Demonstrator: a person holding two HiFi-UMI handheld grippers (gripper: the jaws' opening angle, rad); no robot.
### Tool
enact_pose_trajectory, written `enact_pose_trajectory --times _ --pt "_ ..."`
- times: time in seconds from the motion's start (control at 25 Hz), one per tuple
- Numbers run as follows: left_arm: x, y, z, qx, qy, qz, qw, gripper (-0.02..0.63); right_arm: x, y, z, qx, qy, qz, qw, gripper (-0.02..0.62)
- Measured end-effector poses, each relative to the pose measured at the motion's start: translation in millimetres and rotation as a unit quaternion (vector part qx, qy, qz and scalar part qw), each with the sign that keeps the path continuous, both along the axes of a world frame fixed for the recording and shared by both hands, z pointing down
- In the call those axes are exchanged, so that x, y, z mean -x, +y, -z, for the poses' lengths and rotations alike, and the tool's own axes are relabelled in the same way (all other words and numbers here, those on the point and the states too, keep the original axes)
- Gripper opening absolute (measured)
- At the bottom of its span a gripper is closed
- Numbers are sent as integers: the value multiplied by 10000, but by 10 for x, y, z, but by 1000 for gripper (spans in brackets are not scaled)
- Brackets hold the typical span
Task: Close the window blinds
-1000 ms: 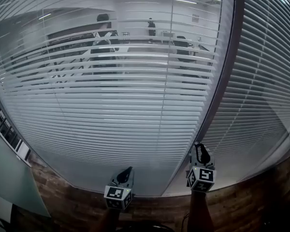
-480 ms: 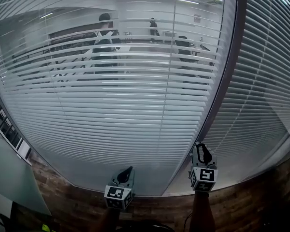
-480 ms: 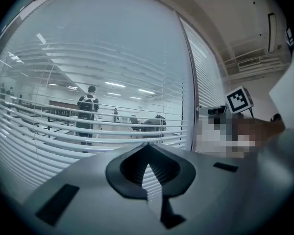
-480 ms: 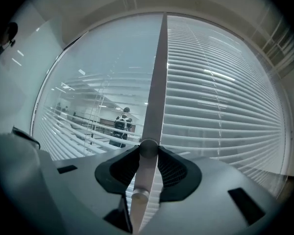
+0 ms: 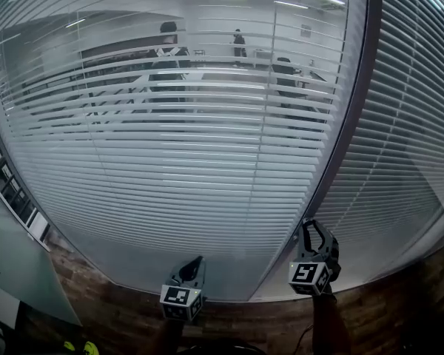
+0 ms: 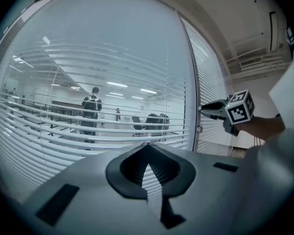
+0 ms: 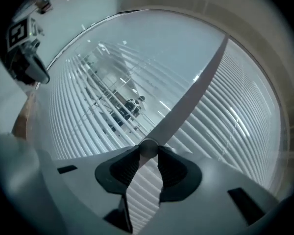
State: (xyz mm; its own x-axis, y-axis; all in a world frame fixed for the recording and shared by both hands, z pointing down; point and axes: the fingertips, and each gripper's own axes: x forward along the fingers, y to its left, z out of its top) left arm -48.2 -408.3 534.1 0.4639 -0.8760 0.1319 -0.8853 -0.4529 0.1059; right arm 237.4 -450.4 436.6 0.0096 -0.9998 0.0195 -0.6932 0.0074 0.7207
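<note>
Pinching the round tilt knob [image 7: 148,147] on the dark mullion [image 5: 359,109] at 5 o'clock with the right gripper [image 5: 311,229], jaws fairly wide around it. Holding the left gripper [image 5: 198,259] shut and empty at 6 o'clock. Locating the window blinds [image 5: 192,161] at 12 o'clock, slats partly open. Risk: grip slipping off the smooth knob mid-twist, leaving slats half-turned.

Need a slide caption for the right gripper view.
The right gripper clamped on the round knob of the frame between two slatted blinds.
</note>
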Motion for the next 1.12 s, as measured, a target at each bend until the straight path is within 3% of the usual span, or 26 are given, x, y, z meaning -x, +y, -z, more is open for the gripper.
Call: enact_pose_trajectory --times 0.16,0.28,0.52,0.6,0.64,0.68,0.76,0.84,0.92,1.0,1.12 --pt "19 6 -89 65 51 38 10000 0 17 4 -16 -39 1113 -50 9938 121" --pt "3 13 -27 49 27 39 10000 0 17 -14 -51 -103 1866 -123 9823 121" --pt "-103 63 30 -22 18 -96 9999 0 28 39 -11 -148 3539 -256 9348 121" --pt "-104 80 -5 47 69 -57 9999 0 55 62 57 -179 3860 -277 9219 121" --pt "-95 86 -19 77 83 -37 9999 0 63 59 68 -215 3873 -282 9213 121" --pt "-85 91 -30 101 78 -26 9999 0 63 56 66 -250 3781 -295 9250 123" --pt "-61 105 -24 124 33 -5 9999 0 34 42 -7 -334 3245 -288 9449 123" --pt "-53 119 28 83 1 -21 10000 0 -6 29 -110 -383 2320 -188 9718 123" --pt "-52 134 58 54 12 -48 10000 0 8 64 -114 -387 1369 -62 9898 123" --pt "-42 156 74 57 13 -40 10000 0 45 120 -126 -443 528 45 9976 124" --pt "-80 192 27 35 -43 -177 9998 0 27 145 -151 -485 -746 78 9960 124"
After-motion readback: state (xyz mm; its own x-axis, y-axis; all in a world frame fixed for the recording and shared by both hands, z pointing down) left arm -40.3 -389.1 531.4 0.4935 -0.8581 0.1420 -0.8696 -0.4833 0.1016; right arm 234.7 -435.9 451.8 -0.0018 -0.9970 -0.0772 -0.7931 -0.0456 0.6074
